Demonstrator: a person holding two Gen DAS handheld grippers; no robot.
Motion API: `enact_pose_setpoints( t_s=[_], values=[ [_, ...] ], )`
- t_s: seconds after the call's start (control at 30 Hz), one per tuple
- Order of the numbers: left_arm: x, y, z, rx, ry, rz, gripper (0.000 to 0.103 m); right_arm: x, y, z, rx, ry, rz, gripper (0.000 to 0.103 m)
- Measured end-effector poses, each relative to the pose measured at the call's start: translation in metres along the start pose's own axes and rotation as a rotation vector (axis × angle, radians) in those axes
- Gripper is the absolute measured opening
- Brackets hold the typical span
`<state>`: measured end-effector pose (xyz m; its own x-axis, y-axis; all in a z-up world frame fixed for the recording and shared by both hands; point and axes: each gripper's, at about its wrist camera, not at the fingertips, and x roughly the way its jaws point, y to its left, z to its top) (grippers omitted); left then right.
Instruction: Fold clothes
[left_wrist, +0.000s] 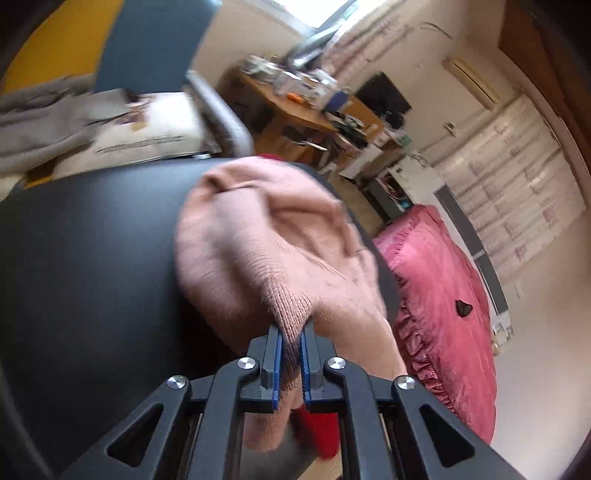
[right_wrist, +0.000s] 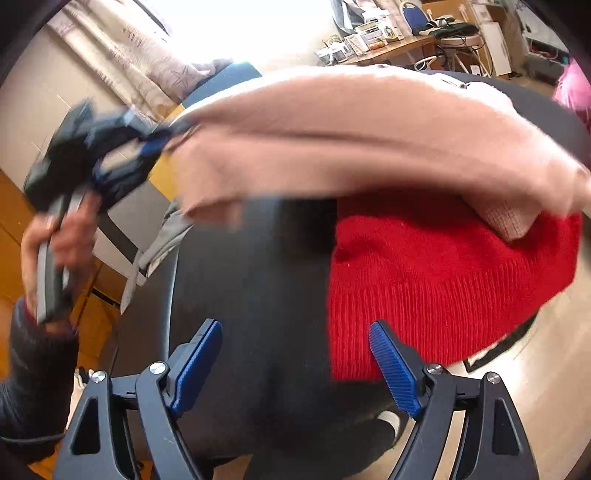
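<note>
Pink sweater (left_wrist: 266, 236) pinched by left hand-held gripper (left_wrist: 291, 332) at lower centre, best drawn taut over dark worktop (left_wrist: 92, 258); right hand-held gripper (right_wrist: 295, 354) spread, empty.

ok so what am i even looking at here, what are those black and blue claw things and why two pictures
Each picture comes from a camera mounted on a hand-held gripper, looking out along its two blue-padded fingers. A person holds one in each hand; there is no robot.

The left view shows the left gripper shut on the ribbed edge of a pink sweater, lifting it over a dark round table.

The right view shows the right gripper open and empty. Ahead of it a red sweater lies on the same table, the pink one stretched above it. At the far left, blurred, you see the person's hand holding the left gripper.
</note>
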<state>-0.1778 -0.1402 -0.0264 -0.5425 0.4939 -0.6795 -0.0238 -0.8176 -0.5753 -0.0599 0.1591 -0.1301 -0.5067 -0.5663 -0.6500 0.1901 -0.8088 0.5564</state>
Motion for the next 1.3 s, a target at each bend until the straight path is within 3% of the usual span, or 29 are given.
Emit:
enact_pose_setpoints(
  t_s=[0.17,0.3,0.37,0.4,0.5,0.57,0.7,0.77,0.97,1.23,1.27,1.3],
  values=[
    [-0.043,0.068,-0.056,-0.093,0.022,0.023,0.006,0.020,0.018,0.000,-0.013,0.048,-0.024,0.084],
    [-0.079,0.094,-0.103,-0.148,0.014,-0.104,0.003,0.027,0.031,-0.010,-0.009,0.096,-0.037,0.085],
    [-0.103,0.103,-0.117,-0.146,-0.037,-0.100,0.005,0.027,0.035,-0.017,0.001,0.117,-0.035,0.085],
    [-0.115,0.108,-0.124,-0.145,-0.062,-0.095,0.007,0.027,0.037,-0.021,0.006,0.125,-0.032,0.085],
    [-0.127,0.127,-0.135,-0.146,-0.086,0.069,0.011,0.028,0.044,-0.028,0.015,0.143,-0.025,0.086],
    [-0.118,0.139,-0.144,-0.147,-0.053,0.167,0.012,0.029,0.051,-0.032,0.012,0.154,-0.021,0.086],
    [-0.084,0.150,-0.150,-0.140,0.022,0.254,0.018,0.027,0.067,-0.032,-0.028,0.166,-0.032,0.089],
    [-0.060,0.153,-0.142,-0.151,0.059,0.209,0.018,0.028,0.076,-0.031,-0.048,0.171,-0.039,0.090],
    [0.003,0.151,-0.111,-0.154,0.147,0.185,0.022,0.037,0.093,-0.031,-0.077,0.175,-0.066,0.093],
    [0.046,0.141,-0.085,-0.094,0.163,0.225,0.024,0.047,0.082,-0.030,-0.042,0.188,-0.080,0.094],
    [0.050,0.139,-0.082,-0.079,0.163,0.235,0.024,0.049,0.079,-0.029,-0.033,0.189,-0.079,0.094],
    [0.050,0.136,-0.081,-0.041,0.163,0.262,0.016,0.051,0.077,-0.027,-0.026,0.190,-0.078,0.094]
  ],
)
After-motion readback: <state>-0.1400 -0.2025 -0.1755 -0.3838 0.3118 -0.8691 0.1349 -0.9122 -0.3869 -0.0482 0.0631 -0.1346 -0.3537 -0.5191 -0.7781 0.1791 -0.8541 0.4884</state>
